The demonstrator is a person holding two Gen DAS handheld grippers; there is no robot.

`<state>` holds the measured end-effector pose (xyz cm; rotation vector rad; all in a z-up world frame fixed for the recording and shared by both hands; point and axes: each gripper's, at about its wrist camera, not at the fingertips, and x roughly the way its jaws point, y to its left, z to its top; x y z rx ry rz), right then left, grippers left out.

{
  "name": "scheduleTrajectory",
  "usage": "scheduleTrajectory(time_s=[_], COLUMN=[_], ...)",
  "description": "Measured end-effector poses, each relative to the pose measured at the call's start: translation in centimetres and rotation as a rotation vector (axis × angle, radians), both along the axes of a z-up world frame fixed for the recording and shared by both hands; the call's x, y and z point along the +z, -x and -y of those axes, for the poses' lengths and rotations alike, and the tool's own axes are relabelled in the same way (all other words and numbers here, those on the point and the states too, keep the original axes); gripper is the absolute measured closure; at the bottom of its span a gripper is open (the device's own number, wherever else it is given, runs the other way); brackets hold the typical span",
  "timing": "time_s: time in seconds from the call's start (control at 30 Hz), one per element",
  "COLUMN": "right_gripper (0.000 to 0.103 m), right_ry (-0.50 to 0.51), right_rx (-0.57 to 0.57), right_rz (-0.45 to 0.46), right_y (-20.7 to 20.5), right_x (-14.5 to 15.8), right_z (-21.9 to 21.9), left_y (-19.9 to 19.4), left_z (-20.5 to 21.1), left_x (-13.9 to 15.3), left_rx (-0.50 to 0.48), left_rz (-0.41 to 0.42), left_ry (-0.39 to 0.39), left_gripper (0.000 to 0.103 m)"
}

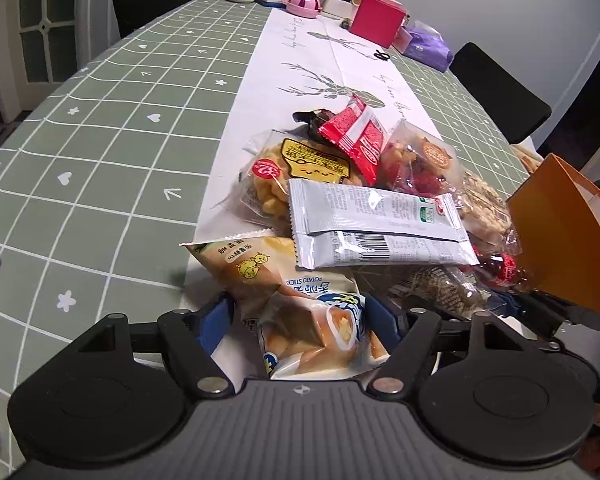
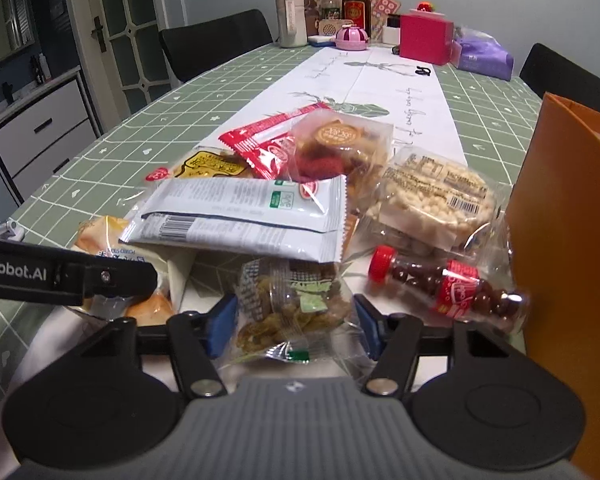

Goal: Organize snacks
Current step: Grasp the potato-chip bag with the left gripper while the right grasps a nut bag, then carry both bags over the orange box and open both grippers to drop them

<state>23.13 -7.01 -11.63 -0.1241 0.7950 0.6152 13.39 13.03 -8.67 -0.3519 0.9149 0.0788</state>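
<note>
We see snack pile (image 2: 300, 200) left of orange bag (image 2: 572, 264) | left gripper (image 1: 300, 320) spread around potato-stick packet (image 1: 312, 320), right gripper (image 2: 296, 320) around clear cookie packet (image 2: 296, 312), contact unclear | light, crinkly, slippery, crushable; we'd pinch mid-body gently.

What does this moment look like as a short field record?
surface: green checked tablecloth with white runner
pile: mixed snack packets, grey packet on top
left tongs: open around potato stick bag
right tongs: around clear snack packet, grip unclear
beside pile: orange bag, small red-capped bottle
</note>
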Motion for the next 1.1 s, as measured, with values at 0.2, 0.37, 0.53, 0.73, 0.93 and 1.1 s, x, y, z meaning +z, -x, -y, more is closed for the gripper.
scheduleTrajectory(time_s=[0.2, 0.37, 0.53, 0.73, 0.93, 1.1], right_gripper=[0.045, 0.048, 0.048, 0.05, 0.051, 0.051], right_ry=[0.055, 0.063, 0.058, 0.037, -0.005, -0.044], right_rx=[0.007, 0.001, -0.013, -0.049, -0.053, -0.048], right_rz=[0.011, -0.008, -0.02, -0.062, -0.038, -0.017], right_y=[1.4, 2.9, 5.0, 6.6, 8.8, 10.0], right_x=[0.1, 0.4, 0.5, 1.0, 2.9, 5.0], right_z=[0.3, 1.7, 3.5, 5.6, 7.6, 9.1], left_y=[0.1, 0.8, 2.1, 4.0, 6.1, 7.8], left_z=[1.2, 2.2, 3.5, 6.1, 7.6, 8.8], left_x=[-0.2, -0.3, -0.2, 0.9, 2.9, 5.4], left_rx=[-0.064, -0.115, -0.109, -0.137, -0.178, -0.212], left_rz=[-0.027, -0.049, -0.038, -0.003, 0.038, 0.082], left_ry=[0.002, 0.011, 0.007, -0.077, -0.144, -0.209], left_gripper=[0.027, 0.03, 0.038, 0.053, 0.055, 0.056])
